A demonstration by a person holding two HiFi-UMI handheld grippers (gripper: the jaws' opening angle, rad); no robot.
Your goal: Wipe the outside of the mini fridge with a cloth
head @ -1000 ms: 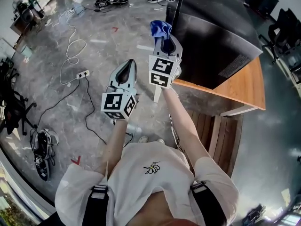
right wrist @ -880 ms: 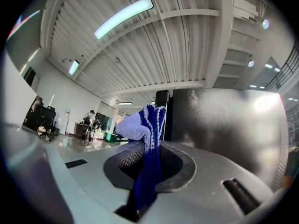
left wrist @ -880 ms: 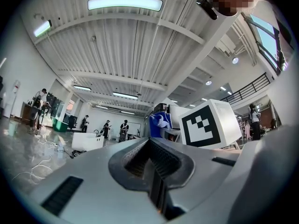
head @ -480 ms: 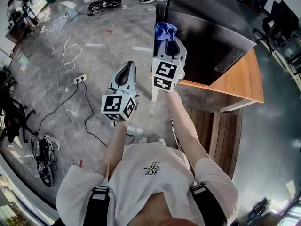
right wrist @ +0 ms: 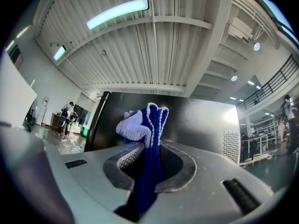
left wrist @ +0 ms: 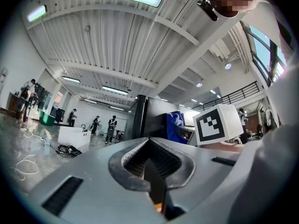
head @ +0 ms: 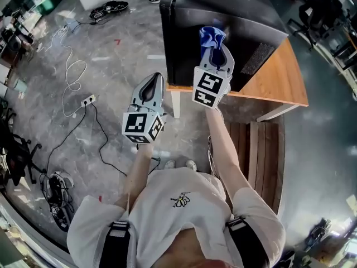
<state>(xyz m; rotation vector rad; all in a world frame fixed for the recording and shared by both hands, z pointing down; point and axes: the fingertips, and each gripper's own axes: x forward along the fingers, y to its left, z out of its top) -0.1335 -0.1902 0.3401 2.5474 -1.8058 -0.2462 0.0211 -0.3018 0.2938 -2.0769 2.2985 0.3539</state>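
Grey floor (head: 120, 49) strewn with cables (head: 68, 74) spreads left of the black mini fridge (head: 234, 10), which stands on a wooden table (head: 279, 85). Close before the fridge's near side, the right gripper (head: 215, 52) has its jaws clamped on a bunched blue cloth (head: 212, 37), while the left gripper (head: 150, 82), jaws together on nothing, hangs well left of the fridge. Only a small tuft clears the jaws, so pressing in could scrape hard tips along the fridge, or friction could drag the cloth free.
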